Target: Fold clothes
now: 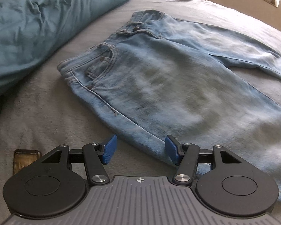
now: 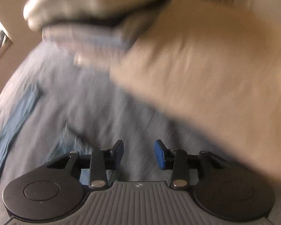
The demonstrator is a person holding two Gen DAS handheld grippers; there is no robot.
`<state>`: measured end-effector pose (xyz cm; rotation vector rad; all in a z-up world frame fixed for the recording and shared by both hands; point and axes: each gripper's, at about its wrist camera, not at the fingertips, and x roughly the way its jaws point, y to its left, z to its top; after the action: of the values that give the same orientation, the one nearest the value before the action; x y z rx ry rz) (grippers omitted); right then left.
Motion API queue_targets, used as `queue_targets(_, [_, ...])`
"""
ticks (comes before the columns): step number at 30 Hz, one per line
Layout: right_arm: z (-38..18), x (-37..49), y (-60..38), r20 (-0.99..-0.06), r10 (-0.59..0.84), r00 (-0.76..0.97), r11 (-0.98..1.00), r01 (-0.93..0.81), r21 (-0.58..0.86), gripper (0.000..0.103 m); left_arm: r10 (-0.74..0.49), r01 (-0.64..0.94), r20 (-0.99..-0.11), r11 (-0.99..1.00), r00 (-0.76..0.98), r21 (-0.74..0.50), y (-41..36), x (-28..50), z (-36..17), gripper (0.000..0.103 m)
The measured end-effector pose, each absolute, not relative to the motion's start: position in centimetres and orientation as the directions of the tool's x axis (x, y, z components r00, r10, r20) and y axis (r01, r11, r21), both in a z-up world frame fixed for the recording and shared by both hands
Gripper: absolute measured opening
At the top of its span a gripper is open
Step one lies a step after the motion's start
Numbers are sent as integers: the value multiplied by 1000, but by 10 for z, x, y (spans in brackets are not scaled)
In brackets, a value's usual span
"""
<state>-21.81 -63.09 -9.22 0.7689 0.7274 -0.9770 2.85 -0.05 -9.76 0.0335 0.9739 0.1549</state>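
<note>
Faded blue jeans (image 1: pixel 168 75) lie flat — legs spread apart.

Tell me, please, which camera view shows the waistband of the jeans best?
The left wrist view: the waistband is sharp there, with pockets visible. The right wrist view is blurred and shows only a denim strip at its left edge.

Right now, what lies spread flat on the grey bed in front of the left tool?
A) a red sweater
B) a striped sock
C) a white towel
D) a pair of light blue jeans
D: the left wrist view shows light blue jeans, with waistband and pocket seams, lying flat on the grey bed cover.
</note>
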Motion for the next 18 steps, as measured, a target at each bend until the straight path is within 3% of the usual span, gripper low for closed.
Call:
queue_targets(3, [-67,-185,-598,-736,-448,508,606,778,168,40,99,-25,-801,994,590,104,-15,25,-95,57])
queue_targets(4, [-64,-166,-578,-720,-394,571,711,686,154,40,69,20,-798,995,599,101,-23,22,-94,57])
queue_targets(8, [-69,-77,-477,-716,1,698,975,157,155,39,-43,193,-786,976,616,98,-54,10,-92,57])
queue_targets(12, [-92,-14,-353,-720,316,617,930,-350,108,37,-33,262,-806,953,592,154,-70,-2,-102,57])
queue_targets(15, [-113,-2,-286,-729,435,529,834,-542,105,35,-9,227,-834,964,551,140,-61,-5,-108,57])
queue_targets(18, [-138,0,-256,-770,434,468,797,-598,86,35,-7,175,-853,980,522,99,-41,-5,-109,57])
